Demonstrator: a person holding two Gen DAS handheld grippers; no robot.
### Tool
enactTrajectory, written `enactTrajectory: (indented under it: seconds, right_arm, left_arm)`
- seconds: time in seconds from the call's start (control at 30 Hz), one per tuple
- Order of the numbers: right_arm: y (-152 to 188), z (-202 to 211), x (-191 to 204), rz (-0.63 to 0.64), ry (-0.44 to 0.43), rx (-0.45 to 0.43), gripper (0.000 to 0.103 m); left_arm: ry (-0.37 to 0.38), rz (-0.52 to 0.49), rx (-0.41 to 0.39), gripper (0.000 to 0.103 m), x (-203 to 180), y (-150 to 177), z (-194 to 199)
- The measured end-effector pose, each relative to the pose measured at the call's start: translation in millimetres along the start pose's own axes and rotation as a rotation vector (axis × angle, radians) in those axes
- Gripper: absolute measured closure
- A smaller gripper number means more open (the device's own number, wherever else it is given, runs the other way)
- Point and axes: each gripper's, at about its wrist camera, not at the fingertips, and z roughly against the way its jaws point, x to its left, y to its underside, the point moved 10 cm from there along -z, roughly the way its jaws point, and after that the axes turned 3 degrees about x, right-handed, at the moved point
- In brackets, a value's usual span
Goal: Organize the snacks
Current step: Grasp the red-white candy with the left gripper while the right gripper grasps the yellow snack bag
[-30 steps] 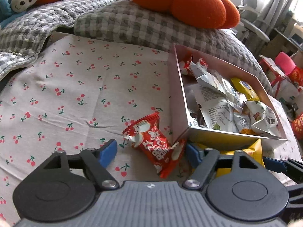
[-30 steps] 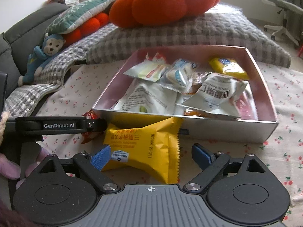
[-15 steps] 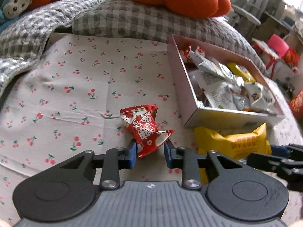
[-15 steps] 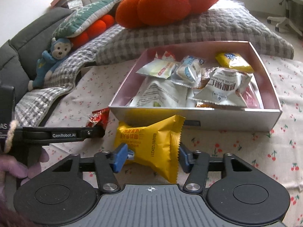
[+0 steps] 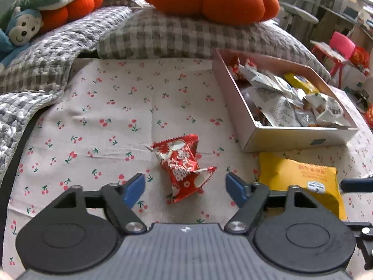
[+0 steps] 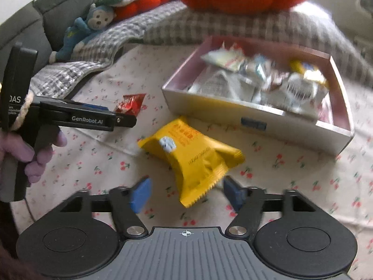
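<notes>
Snacks are mostly sitting in the pink box (image 5: 235, 98) already, a heap of white, silver and yellow wrappers filling it. Two are lying outside on the cherry-print cloth (image 5: 105, 107): the red packet (image 5: 184, 163) and the yellow packet (image 6: 193, 156), both just in front of the box's near wall. I am holding the left gripper (image 5: 185, 189) with its jaws spread wide, the red packet lying between the blue pads (image 5: 134, 189) but untouched. I am keeping the right gripper (image 6: 186, 193) parted too, the yellow packet's crimped end sitting between its tips, ungripped. By my reckoning, these two packets are what is remaining.
</notes>
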Motion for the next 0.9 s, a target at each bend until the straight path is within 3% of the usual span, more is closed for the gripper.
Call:
enactTrajectory:
  seconds: [0.1, 0.3, 0.43, 0.9]
  right_arm:
    - [-6, 0, -4, 0.052, 0.065, -0.03, 0.02]
    - [-11, -17, -7, 0.18, 0.159, -0.045, 0.015]
    - [-10, -31, -3, 0.241, 0.168, -0.031, 0.015]
    - [-18, -48, 4, 0.236, 0.168, -0.038, 0.016]
  left_arm:
    - [0.009, 0.037, -0.042, 0.016, 2, -2, -4]
    - [0.013, 0.07, -0.053, 0.019, 1, -2, -15]
    - [-0.007, 0.082, -0.058, 0.029, 3, -4, -16]
    - [-0.002, 0.11, -0.053, 0.064, 10, -1, -11]
